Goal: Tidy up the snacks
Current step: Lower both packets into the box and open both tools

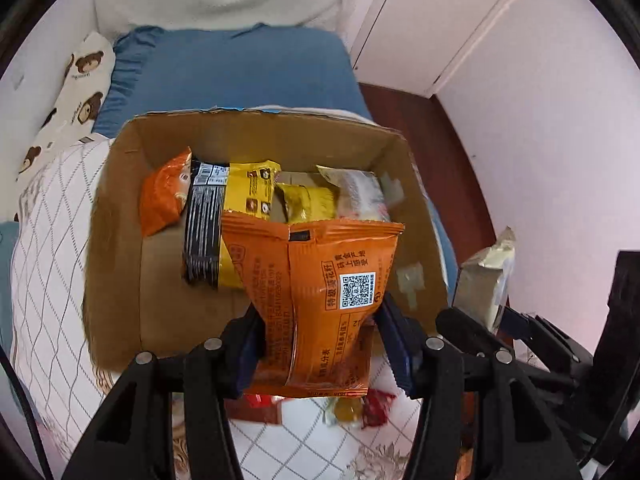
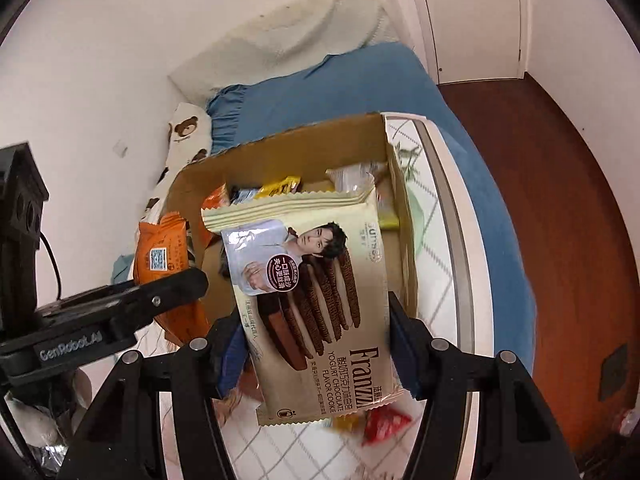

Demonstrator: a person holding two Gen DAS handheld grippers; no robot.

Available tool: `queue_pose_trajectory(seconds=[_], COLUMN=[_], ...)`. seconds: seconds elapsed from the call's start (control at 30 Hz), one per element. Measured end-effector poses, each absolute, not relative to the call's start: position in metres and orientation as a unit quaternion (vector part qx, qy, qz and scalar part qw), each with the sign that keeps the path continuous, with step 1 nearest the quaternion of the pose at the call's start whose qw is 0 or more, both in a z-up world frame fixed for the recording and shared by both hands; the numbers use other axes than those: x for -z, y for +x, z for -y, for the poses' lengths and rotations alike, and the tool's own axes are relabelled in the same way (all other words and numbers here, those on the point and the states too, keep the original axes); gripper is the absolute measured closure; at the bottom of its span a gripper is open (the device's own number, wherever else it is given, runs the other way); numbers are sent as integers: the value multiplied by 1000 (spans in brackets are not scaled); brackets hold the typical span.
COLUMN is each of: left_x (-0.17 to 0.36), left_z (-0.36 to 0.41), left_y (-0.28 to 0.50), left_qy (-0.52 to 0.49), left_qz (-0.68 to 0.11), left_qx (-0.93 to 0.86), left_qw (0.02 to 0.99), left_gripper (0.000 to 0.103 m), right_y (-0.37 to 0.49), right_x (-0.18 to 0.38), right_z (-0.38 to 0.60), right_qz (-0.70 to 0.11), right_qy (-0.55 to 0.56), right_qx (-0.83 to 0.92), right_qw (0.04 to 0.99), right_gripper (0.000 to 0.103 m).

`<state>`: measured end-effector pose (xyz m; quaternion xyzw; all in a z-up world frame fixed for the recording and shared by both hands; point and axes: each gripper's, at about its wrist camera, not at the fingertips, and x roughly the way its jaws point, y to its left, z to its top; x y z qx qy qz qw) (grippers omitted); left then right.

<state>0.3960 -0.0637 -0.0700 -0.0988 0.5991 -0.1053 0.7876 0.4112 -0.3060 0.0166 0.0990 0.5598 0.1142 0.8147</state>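
left tool (image 1: 320,344) clamped low on orange snack bag (image 1: 316,292), held above cardboard box (image 1: 116,216) | bag judged light, crinkly, slick film; pinched across body, crush risk | right tool (image 2: 316,344) clamped on cream cookie pack (image 2: 316,300) over box | pack judged light, stiffer, contents brittle; gentle side grip advised

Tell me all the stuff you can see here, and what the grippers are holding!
Cardboard box: one, brown, on the patterned cover.
Snack packets in box: several, orange, black-yellow, yellow, clear.
Orange packet: one, held over the box.
Cookie packet: one, cream, held over the box.
Candies: a few, red and yellow, in front of the box.
Bed sheet: one, blue, behind the box.
Bear pillow: one, white with brown bears.
Door: one, white.
Left gripper: black, shut on the orange packet.
Right gripper: black, shut on the cookie packet.
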Motion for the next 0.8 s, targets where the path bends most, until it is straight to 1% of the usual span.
queue_pose_trajectory(seconds=[0.23, 0.47, 0.5, 0.57, 0.6, 0.63, 0.7, 0.73, 0.8], left_x=[125, 165, 168, 173, 174, 174, 177, 177, 175], left_z=[54, 56, 56, 59, 59, 60, 62, 61, 60], left_y=[448, 453, 452, 452, 451, 451, 454, 454, 453], left_qy=[-156, -184, -184, -175, -164, -157, -156, -157, -158], left_qz=[-654, -693, -696, -700, -699, -700, -699, -697, -695], left_qx=[92, 101, 99, 99, 94, 91, 90, 88, 90], left_qw=[735, 690, 687, 685, 689, 691, 693, 694, 695], left_gripper=[52, 51, 51, 51, 48, 47, 43, 41, 18], right_y=[449, 468, 468, 473, 473, 473, 474, 475, 477], right_x=[40, 80, 84, 94, 95, 96, 97, 97, 98], right_z=[273, 254, 254, 247, 246, 245, 244, 244, 245], right_qz=[-596, -631, -635, -643, -646, -648, -652, -653, -657], right_qy=[73, 44, 45, 34, 28, 23, 20, 19, 22], right_qx=[-93, -94, -92, -93, -90, -91, -88, -89, -87], right_qw=[794, 769, 765, 759, 758, 756, 753, 751, 749], right_gripper=[39, 38, 37, 27, 17, 12, 11, 9, 7])
